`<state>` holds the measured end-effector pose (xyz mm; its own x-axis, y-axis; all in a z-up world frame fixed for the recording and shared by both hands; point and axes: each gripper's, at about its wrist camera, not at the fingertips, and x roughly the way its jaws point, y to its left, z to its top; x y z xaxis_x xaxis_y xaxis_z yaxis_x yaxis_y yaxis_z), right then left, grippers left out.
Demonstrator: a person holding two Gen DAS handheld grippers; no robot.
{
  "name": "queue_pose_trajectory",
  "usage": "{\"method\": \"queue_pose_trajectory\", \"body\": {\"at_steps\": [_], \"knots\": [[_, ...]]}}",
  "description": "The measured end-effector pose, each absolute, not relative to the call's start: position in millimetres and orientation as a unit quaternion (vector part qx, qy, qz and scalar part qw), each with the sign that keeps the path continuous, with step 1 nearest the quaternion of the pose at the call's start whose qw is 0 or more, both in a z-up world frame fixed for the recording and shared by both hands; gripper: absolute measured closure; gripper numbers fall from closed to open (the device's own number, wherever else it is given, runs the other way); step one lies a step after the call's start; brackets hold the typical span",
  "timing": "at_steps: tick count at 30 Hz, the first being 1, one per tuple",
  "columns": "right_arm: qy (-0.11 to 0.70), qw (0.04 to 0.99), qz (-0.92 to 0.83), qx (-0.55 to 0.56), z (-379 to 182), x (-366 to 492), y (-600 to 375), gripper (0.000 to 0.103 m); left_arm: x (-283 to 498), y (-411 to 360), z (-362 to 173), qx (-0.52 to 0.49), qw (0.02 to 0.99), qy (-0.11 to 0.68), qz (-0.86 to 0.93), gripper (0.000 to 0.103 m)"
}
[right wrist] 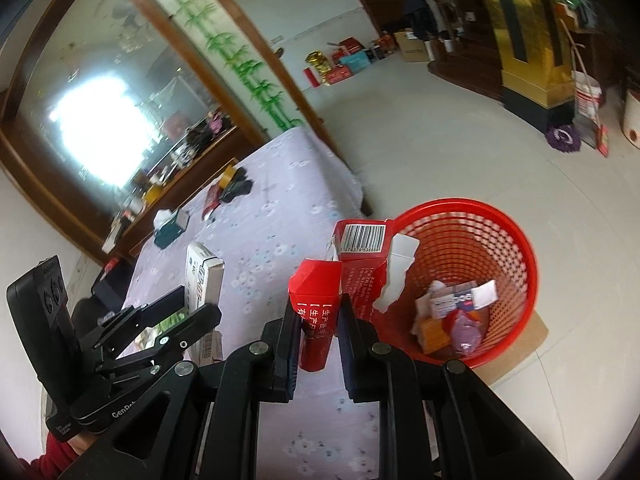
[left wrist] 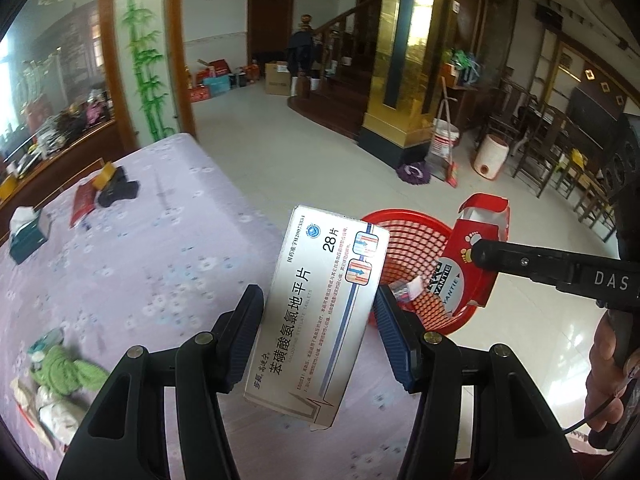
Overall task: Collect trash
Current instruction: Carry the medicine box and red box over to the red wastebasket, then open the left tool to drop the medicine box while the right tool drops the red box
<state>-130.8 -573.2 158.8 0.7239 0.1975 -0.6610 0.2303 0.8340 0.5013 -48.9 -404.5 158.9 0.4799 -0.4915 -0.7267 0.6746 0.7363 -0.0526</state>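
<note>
My left gripper (left wrist: pixel 318 300) is shut on a white medicine box (left wrist: pixel 320 304) with blue print, held tilted over the table's edge; the same box (right wrist: pixel 204 276) and the left gripper (right wrist: pixel 192 300) show at the left of the right wrist view. My right gripper (right wrist: pixel 318 316) is shut on a torn red carton (right wrist: pixel 352 264), which hangs beside the rim of a red mesh basket (right wrist: pixel 512 248). That carton (left wrist: pixel 476 256) and one right fingertip (left wrist: pixel 484 254) also appear over the basket (left wrist: pixel 404 248) in the left wrist view. Several scraps lie inside the basket.
The table wears a lilac flowered cloth (left wrist: pixel 132 264). On it lie a teal tissue box (left wrist: pixel 26 236), a red packet (left wrist: pixel 82 202), dark cloth (left wrist: pixel 120 190) and a green knitted thing (left wrist: pixel 66 368). The basket stands on the pale tiled floor (left wrist: pixel 280 148). A mop (left wrist: pixel 414 172) and bucket (left wrist: pixel 442 140) are beyond.
</note>
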Motion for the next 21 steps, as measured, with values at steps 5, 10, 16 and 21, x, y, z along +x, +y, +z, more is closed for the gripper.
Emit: {"method": "queue_pose_trajectory", "body": {"at_steps": [5, 10, 16, 21], "knots": [[0.365, 0.88, -0.029, 0.302, 156, -140, -600, 0.085, -50, -435, 155, 0.134, 0.842, 0.378, -0.359, 0.047], [0.364, 0.875, -0.049, 0.317, 151, -144, -628, 0.085, -45, -469, 146, 0.134, 0.83, 0.391, -0.375, 0.047], [0.383, 0.858, -0.064, 0.336, 132, -137, -660, 0.084, -37, -504, 126, 0.133, 0.815, 0.415, -0.382, 0.047], [0.398, 0.847, -0.069, 0.347, 117, -125, -676, 0.082, -30, -525, 111, 0.143, 0.809, 0.424, -0.382, 0.047]]}}
